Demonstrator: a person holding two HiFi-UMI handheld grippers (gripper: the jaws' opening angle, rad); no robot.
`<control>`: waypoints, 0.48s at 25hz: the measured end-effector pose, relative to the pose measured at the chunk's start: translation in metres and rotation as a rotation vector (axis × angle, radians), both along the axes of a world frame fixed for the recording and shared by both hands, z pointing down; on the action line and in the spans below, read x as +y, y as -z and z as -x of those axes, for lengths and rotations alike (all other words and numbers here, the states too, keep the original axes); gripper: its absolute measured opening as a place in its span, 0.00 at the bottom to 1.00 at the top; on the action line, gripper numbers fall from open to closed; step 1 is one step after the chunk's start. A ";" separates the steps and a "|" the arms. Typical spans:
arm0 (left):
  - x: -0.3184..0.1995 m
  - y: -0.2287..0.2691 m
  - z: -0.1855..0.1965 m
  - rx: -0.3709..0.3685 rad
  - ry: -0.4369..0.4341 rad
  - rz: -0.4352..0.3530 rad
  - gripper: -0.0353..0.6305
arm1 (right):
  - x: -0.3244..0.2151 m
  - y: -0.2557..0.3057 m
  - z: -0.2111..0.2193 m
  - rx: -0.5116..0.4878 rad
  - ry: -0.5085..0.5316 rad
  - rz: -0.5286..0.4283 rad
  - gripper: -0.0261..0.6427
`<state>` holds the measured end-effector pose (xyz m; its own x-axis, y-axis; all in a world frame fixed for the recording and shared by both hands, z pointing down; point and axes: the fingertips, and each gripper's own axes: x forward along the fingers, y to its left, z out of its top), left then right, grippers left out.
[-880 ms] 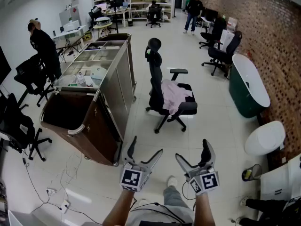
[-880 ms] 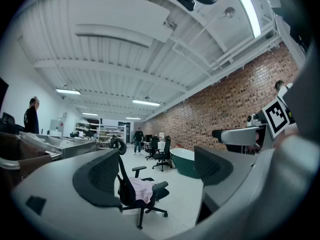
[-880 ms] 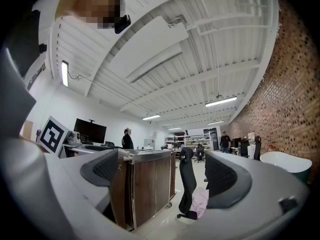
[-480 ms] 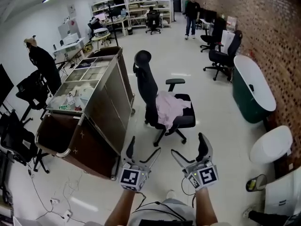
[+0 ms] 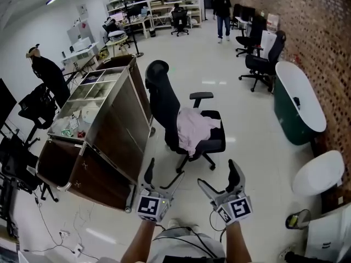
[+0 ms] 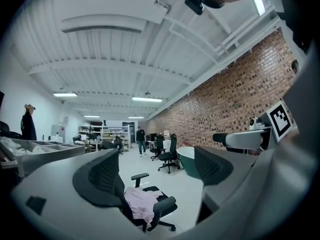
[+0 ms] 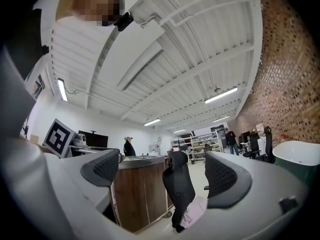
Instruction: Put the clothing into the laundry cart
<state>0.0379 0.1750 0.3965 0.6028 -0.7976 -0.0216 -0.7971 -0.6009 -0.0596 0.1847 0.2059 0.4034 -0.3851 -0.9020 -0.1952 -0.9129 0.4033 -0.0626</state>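
A pale pink garment (image 5: 192, 127) lies draped over the seat of a black office chair (image 5: 170, 114) in the middle of the floor; it also shows in the left gripper view as the pink garment (image 6: 141, 204) and in the right gripper view as the pink garment (image 7: 192, 213). The brown laundry cart (image 5: 90, 141) stands left of the chair, its top compartments holding small items. My left gripper (image 5: 163, 175) and right gripper (image 5: 216, 177) hover low in front of me, short of the chair, both open and empty.
A dark green bathtub (image 5: 296, 103) and a white basin (image 5: 318, 171) line the brick wall at right. More office chairs (image 5: 260, 62) stand beyond. A person in black (image 5: 46, 75) works at left, another person (image 5: 222, 7) stands far back. Cables (image 5: 55, 223) trail on the floor.
The view has advanced toward the chair and cart; both sit nearer and more central. Both grippers stay open in front of me, roughly as before.
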 end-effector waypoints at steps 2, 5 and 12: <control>-0.010 -0.004 -0.008 -0.009 0.001 0.007 0.73 | -0.011 -0.004 -0.009 -0.011 0.000 0.006 0.88; -0.032 -0.009 -0.020 -0.010 -0.003 0.014 0.73 | -0.031 -0.012 -0.019 -0.018 0.002 0.015 0.88; -0.103 -0.009 -0.058 0.020 -0.062 -0.005 0.73 | -0.086 -0.019 -0.049 0.010 -0.040 0.020 0.88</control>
